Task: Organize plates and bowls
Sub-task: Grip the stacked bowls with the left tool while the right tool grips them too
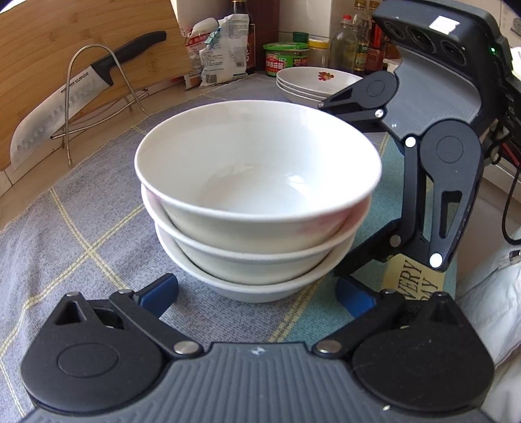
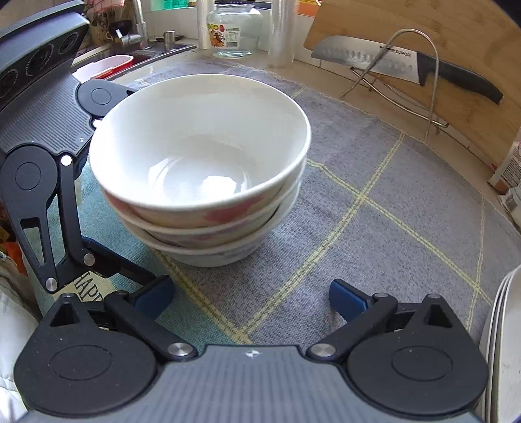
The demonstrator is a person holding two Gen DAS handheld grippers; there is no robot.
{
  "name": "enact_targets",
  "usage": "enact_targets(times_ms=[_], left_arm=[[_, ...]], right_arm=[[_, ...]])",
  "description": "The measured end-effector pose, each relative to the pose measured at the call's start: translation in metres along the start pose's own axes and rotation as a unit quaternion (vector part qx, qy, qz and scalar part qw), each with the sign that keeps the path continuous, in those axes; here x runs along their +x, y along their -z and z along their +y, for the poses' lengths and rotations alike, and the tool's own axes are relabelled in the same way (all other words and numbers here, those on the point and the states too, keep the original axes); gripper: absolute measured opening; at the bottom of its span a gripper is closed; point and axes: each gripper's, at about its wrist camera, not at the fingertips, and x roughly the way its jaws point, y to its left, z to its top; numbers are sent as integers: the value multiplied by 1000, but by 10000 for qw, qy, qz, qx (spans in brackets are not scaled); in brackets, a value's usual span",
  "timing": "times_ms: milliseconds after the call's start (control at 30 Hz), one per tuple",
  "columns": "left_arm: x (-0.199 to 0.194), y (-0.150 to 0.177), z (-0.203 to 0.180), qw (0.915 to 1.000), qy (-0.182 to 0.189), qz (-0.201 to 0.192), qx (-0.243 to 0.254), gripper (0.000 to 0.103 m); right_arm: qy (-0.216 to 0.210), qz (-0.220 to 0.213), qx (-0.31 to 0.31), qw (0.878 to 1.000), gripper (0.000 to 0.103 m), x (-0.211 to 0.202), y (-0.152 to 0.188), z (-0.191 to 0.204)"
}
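Note:
Three white bowls (image 1: 257, 201) with pink marks are nested in a stack on the grey checked mat (image 1: 81, 234). My left gripper (image 1: 257, 294) is open just in front of the stack's base, holding nothing. In the right wrist view the same bowl stack (image 2: 202, 169) stands ahead and left of my open right gripper (image 2: 250, 299), which is empty. Each gripper shows in the other's view: the right gripper (image 1: 423, 182) to the right of the bowls, the left gripper (image 2: 42, 182) to their left. A stack of white plates (image 1: 317, 81) sits at the back, and the plates' edge (image 2: 503, 332) is close at right.
A knife (image 1: 65, 107) rests on a wire rack (image 1: 97, 97) against a wooden cutting board (image 1: 65, 42) at the left. Jars, bottles and food packets (image 1: 221, 55) line the back. A glass jar (image 2: 234, 29) and a sink (image 2: 130, 55) lie beyond the mat.

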Motion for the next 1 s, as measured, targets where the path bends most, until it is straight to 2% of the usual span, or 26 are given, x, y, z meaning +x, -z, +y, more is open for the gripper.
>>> enact_targets(times_ms=[167,300,367,467,600,667,1000], left_arm=[[-3,3,6,9995,183,45,272,96],[-4,1,4,9973,168,53,706,94],[-4,-4,7,9962,249,122,821,89],[-3,-11,14,9941,365,214,1004,88],[-1,-17,24,9924,577,319,1043,85],[-1,-18,26,9914,662,347,1071,82],[8,-19,38,9884,938,454,1102,81]], right_arm=[[-237,-103,-527,9983,103,0,-15,3],[-506,-157,-980,9938,103,-1,-24,-1],[-681,-151,-1139,9910,100,-1,-29,-3],[-917,-137,-1401,9858,100,-2,-35,-2],[-971,-9,-1736,9800,95,3,-35,1],[-1019,33,-1760,9791,89,3,-35,0],[-1188,101,-1754,9772,89,7,-42,-6]])
